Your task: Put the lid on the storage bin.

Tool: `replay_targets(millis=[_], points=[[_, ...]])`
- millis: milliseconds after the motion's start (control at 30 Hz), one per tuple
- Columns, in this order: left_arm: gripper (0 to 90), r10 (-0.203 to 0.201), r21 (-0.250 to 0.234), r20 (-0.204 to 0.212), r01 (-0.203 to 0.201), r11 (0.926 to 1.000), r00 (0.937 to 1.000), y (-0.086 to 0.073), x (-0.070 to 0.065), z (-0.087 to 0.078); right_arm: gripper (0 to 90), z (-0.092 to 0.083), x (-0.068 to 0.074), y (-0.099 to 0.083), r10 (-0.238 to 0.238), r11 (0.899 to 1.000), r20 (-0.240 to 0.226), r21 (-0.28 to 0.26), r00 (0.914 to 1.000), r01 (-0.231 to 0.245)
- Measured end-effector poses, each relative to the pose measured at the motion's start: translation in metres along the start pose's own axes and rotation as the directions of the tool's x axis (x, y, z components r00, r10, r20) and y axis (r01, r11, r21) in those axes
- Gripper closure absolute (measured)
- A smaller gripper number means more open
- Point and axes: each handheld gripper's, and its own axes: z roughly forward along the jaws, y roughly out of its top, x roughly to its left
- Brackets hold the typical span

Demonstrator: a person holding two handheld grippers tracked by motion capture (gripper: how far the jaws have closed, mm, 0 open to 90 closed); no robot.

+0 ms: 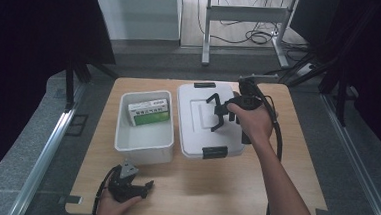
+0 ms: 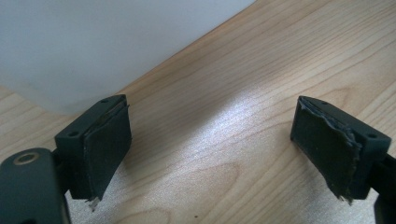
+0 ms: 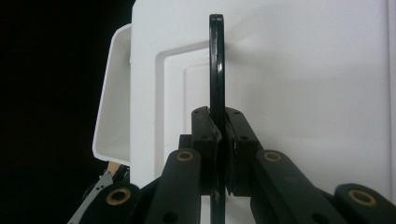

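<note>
Gripping the black handle (image 3: 216,60) of the lidded white box (image 1: 192,132), the right tool (image 1: 222,111) has its jaws clamped on that thin upright bar, over the desk's (image 1: 254,181) far right part. The box sits flat on the desk with its black latches at the far and near ends, so I judge the lift as barely begun; carrying it is all left. Just beside it on the left is an open white bin (image 1: 143,147) holding a green-and-white carton (image 1: 149,112); its print is too small to read. The left tool (image 1: 132,188) rests at the near edge, jaws wide apart and empty.
</note>
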Motion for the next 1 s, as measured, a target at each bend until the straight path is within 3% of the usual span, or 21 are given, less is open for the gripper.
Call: replay_targets(millis=[1000], points=[[12.3, 0.002, -0.002, 0.003, -0.002, 1.0, 1.0, 0.0, 0.0, 0.0, 84.2, 0.028, 0.038, 0.014, -0.007, 0.999, -0.003, 0.038, 1.0, 0.007]])
